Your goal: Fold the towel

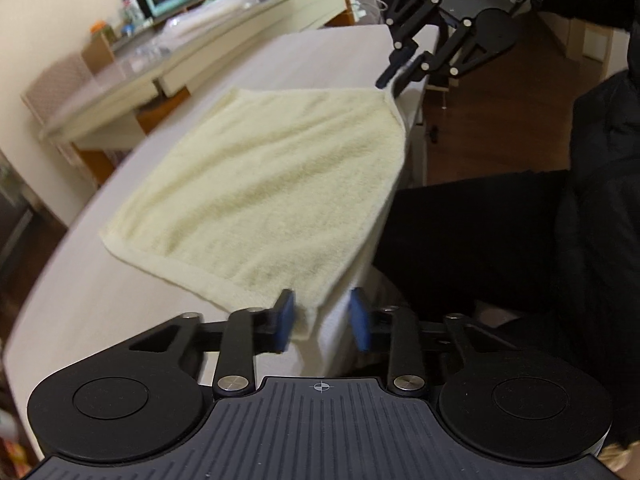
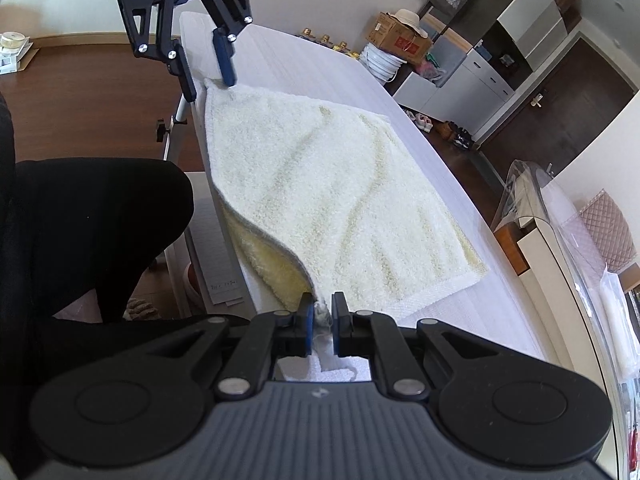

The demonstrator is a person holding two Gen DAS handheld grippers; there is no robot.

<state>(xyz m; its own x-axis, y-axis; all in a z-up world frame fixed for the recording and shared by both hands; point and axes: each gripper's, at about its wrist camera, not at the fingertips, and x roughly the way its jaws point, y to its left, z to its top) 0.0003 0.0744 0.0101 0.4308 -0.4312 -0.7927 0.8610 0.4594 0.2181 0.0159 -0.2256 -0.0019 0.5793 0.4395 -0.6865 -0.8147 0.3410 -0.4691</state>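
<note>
Table [image 2: 320, 64] beyond towel [image 2: 328, 200] bare — person's leg [image 2: 92, 220] crowds near edge.

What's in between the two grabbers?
The towel stretches between the left gripper and the right gripper, its near edge lifted off the table; the right wrist view shows this best.

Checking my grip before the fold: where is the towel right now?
The pale yellow towel lies on the white table along its near edge, one near corner pinched in the right gripper, the other between the left gripper's open fingers.
</note>
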